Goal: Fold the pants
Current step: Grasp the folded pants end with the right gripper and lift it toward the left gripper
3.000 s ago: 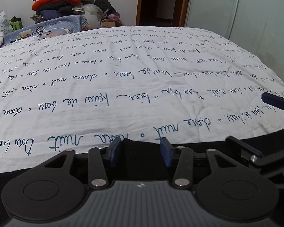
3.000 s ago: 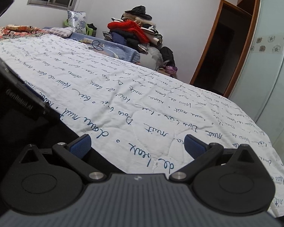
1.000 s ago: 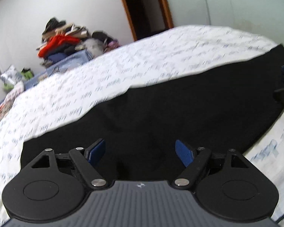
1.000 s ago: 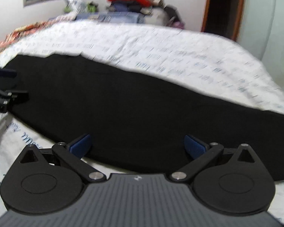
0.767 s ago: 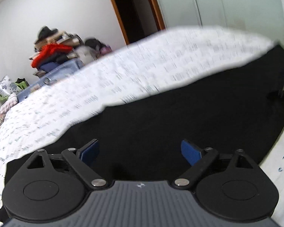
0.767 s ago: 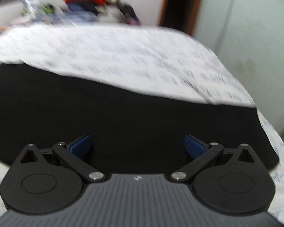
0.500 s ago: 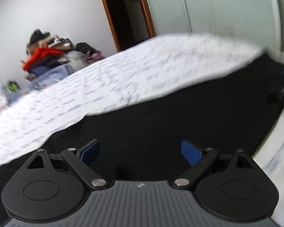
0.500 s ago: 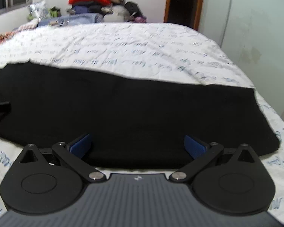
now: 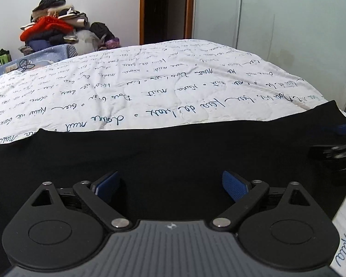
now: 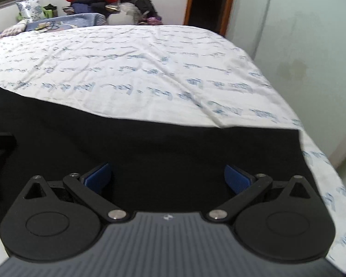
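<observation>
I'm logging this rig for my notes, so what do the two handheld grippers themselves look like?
Both look alike: the left gripper and right gripper have matte black linkage arms with silver pivot screws, round black discs either side, and a ribbed grey body with a small pale logo. The jaws carry blue textured pads. No cables or sleeves show.

Left gripper (image 9: 170,184) spread wide, blue pads (image 9: 234,184) apart, nothing between. Beneath and ahead of the jaws, black pants (image 9: 173,147) lying flat in a long band. Beyond them, white bedspread (image 9: 163,78) with blue script. At far right, level with the jaws, right gripper (image 9: 339,143) partly seen over the pants.
</observation>
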`<state>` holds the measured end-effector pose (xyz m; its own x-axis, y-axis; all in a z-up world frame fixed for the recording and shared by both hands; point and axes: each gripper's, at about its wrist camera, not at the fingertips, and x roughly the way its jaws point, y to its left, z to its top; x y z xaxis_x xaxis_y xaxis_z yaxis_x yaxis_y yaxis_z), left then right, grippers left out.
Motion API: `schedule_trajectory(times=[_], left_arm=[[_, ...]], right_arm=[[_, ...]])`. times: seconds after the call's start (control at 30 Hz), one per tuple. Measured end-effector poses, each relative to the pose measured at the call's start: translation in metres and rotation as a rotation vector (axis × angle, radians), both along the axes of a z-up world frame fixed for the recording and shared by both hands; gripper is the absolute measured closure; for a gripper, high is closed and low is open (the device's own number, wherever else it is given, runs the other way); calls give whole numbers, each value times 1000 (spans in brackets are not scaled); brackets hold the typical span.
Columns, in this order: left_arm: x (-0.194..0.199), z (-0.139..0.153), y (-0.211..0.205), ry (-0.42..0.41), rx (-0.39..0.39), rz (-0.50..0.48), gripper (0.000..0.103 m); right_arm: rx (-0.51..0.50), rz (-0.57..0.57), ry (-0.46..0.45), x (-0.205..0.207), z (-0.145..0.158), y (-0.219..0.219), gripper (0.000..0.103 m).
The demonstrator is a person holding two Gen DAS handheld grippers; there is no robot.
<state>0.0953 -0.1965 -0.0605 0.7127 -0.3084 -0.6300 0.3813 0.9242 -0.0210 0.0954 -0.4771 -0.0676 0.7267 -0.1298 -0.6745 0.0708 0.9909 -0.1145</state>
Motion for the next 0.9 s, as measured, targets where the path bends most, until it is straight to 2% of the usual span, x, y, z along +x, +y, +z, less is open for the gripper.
schedule_trajectory(times=[0.07,0.17,0.27,0.33,0.47,0.63,0.73,0.8,0.9], left_arm=[[-3,-5,1,-17,1,1,1],[-7,-8,-1,-37,17,-1,1],[-5,-8,0,-32,8,-3,0],[-4,-8,0,-33,7,-3,0],[-5,-8,1,-34,5,-5,0],[-5,-8,1,-35,6,-5,0],[-5,-8,0,-35,7,-4,0],[-5,-8,0,-35,7,-4,0],[-5,-8,0,-35,7,-4,0]], right_arm=[[19,-61,-39,-20,3,-7,0],[33,-213,-106,-54,5,-19,0],[99,-358,-152,-85,3,-35,0],[149,-400,-163,-97,2,-45,0],[259,-432,-173,-104,0,-64,0],[392,-406,-205,-90,-5,-81,0],[438,-414,-230,-84,-8,-90,0],[457,-433,-243,-84,-9,-93,5],[488,-471,-270,-86,-9,-100,22]])
